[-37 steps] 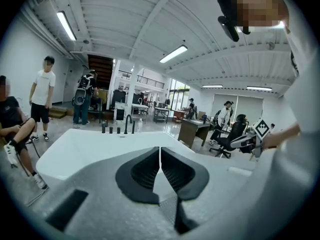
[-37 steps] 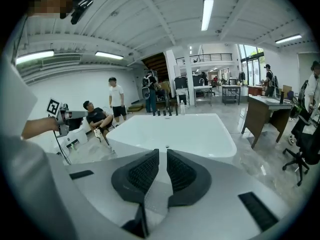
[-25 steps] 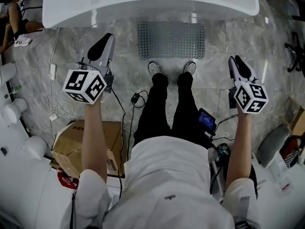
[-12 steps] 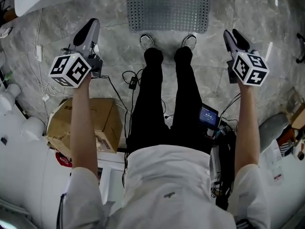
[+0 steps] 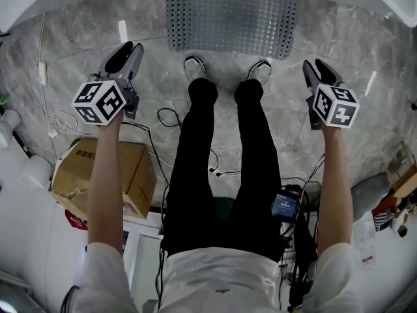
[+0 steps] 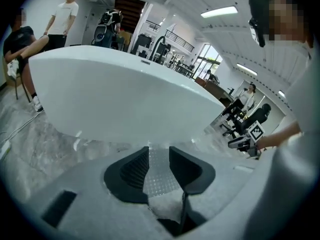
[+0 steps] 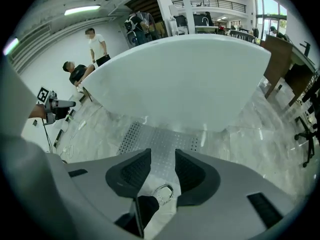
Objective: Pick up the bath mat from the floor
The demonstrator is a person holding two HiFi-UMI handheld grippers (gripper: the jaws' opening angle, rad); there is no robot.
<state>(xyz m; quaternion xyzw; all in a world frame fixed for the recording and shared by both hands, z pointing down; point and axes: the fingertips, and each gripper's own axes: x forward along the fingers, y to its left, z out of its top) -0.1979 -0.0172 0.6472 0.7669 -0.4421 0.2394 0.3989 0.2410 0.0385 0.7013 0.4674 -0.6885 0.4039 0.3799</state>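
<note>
Left gripper (image 5: 128, 49) first: just been opening, pads parted with nothing clamped, only a slice of the bath mat (image 5: 229, 20) showing far off through the gap. Hangs over the grey marble floor (image 5: 71, 44), out to the left of the black-trousered legs (image 5: 195, 149), nose tilted down.

Same story at the right gripper (image 5: 314, 65): just been opening too, released, gripping nothing, looking past its pads at the mat and one of the pale shoes (image 5: 260, 72). Sits out on the other side of the legs, well apart from the mat.

And the mat itself? Lying flat on the floor, grey and dotted all over (holes or studs, hard to call from up here), far edge running up to the white bathtub (image 5: 39, 2), near edge just ahead of the pale shoes. Untouched by either gripper.

Cardboard box (image 5: 98, 168) and loose cables (image 5: 169, 119) on the floor, back beside the left arm.
</note>
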